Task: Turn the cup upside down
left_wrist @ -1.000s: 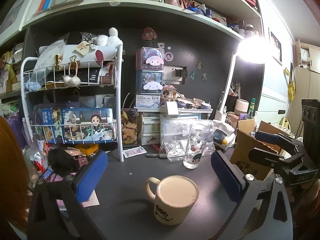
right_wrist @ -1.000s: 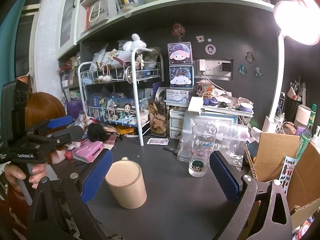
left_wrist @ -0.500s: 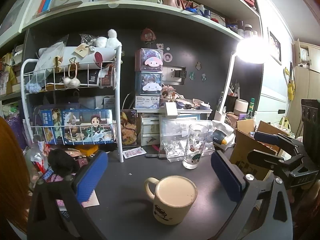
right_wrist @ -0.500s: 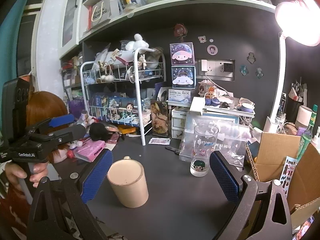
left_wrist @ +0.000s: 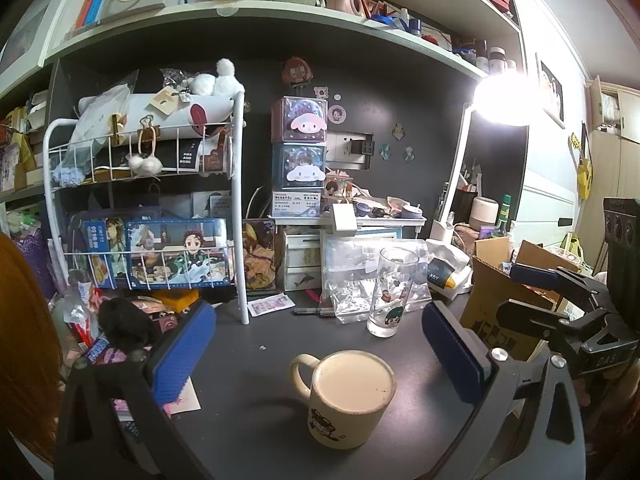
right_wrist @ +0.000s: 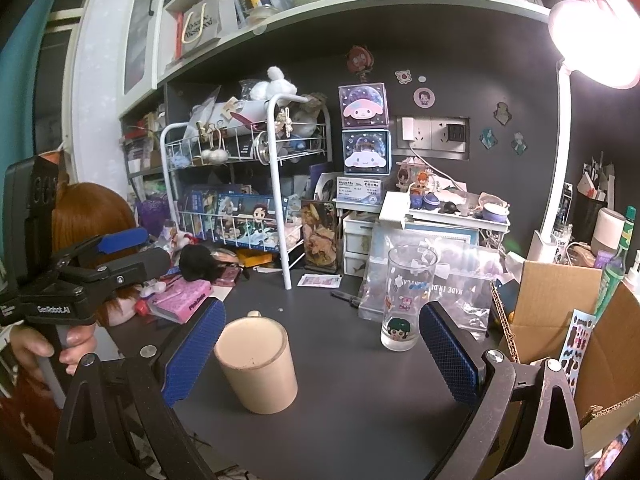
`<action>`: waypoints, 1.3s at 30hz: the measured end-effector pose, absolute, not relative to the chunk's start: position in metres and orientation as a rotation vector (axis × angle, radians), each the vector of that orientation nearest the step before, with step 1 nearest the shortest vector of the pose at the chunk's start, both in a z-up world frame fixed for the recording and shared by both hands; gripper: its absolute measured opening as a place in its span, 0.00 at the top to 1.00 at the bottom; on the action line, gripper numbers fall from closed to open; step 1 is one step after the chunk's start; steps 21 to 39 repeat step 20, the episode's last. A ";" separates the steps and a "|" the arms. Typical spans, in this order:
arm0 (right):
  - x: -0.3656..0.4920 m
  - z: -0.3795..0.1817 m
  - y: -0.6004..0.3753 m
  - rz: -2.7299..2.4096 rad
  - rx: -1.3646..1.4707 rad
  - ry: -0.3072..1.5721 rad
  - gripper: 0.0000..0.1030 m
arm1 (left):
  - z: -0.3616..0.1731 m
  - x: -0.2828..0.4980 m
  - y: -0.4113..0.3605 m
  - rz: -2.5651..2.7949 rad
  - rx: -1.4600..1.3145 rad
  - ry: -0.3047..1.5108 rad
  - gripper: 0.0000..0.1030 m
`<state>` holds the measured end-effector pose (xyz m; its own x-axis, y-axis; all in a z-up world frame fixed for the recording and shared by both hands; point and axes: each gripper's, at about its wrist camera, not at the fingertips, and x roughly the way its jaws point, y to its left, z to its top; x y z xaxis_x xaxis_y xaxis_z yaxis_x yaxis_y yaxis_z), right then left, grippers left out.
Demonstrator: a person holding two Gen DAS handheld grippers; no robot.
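Note:
A cream mug (left_wrist: pixel 347 396) with a small cartoon print stands upright on the dark desk, handle to the left; it also shows in the right wrist view (right_wrist: pixel 256 364). My left gripper (left_wrist: pixel 316 352) is open and empty, the mug just beyond and between its blue pads. My right gripper (right_wrist: pixel 320 352) is open and empty, the mug close to its left pad (right_wrist: pixel 192 352). A clear glass with cartoon stickers (left_wrist: pixel 391 292) stands upright further back, also in the right wrist view (right_wrist: pixel 407 296).
A white wire rack (left_wrist: pixel 160 208) full of boxes stands at the back left. Small drawers and plastic bags (left_wrist: pixel 352 272) sit behind the glass. A cardboard box (right_wrist: pixel 560 320) is at the right. A desk lamp (right_wrist: pixel 592 40) shines at the upper right.
Both grippers have eased slightly back and up; the mug sits a little lower in the left wrist view. Nothing was grasped.

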<state>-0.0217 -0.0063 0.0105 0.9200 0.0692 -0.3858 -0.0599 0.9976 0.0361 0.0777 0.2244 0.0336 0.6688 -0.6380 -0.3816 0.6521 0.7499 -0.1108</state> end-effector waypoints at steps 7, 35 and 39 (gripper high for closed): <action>-0.022 0.011 -0.006 0.065 0.026 0.398 0.05 | 0.034 0.077 0.225 -0.735 0.032 0.419 0.00; -0.022 0.011 -0.006 0.066 0.026 0.398 0.05 | 0.034 0.078 0.225 -0.727 0.041 0.420 0.00; -0.022 0.011 -0.006 0.066 0.026 0.398 0.05 | 0.034 0.078 0.225 -0.727 0.041 0.420 0.00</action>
